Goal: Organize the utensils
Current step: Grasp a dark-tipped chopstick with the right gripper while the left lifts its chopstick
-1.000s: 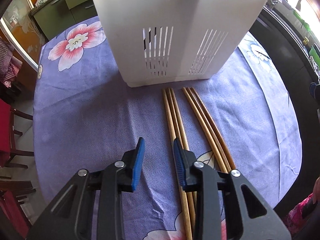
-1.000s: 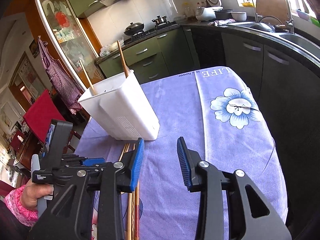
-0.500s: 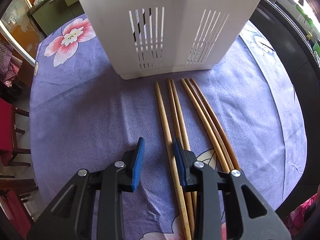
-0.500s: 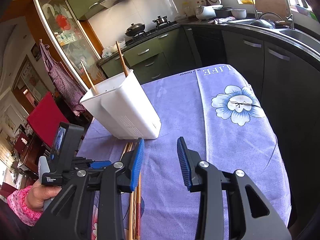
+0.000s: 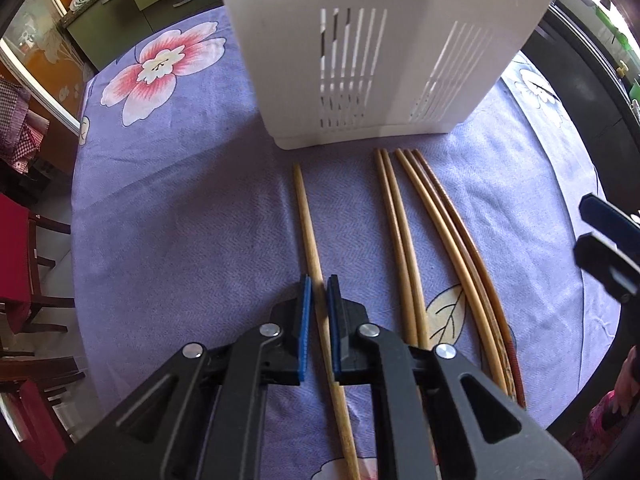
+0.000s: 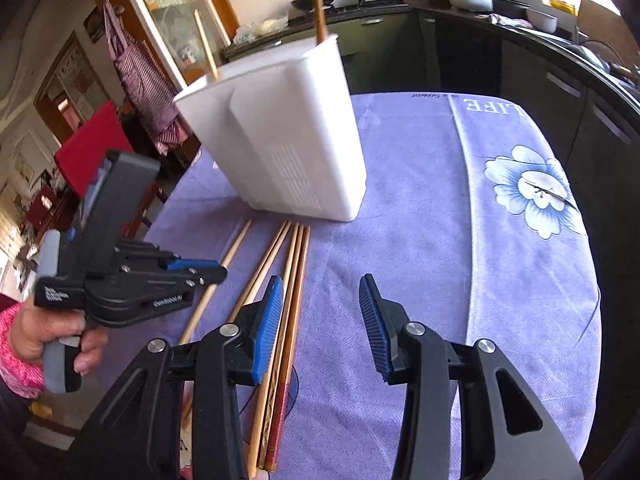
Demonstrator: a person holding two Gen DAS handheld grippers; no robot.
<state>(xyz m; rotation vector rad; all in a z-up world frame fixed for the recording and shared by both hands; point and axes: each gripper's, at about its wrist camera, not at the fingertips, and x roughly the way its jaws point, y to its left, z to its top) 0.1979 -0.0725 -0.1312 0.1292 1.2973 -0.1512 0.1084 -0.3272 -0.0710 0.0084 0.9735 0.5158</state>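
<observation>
The left gripper (image 5: 317, 292) is closed on one chopstick (image 5: 306, 216), mid-shaft; it is light, stiff, smooth, and may pivot. The right gripper (image 6: 320, 300) stands half-open, empty.

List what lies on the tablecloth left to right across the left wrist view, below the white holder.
Single light chopstick between the left tool pads → pair of light chopsticks → bundle of three chopsticks, darkest outermost → right tool at the frame edge.
</observation>
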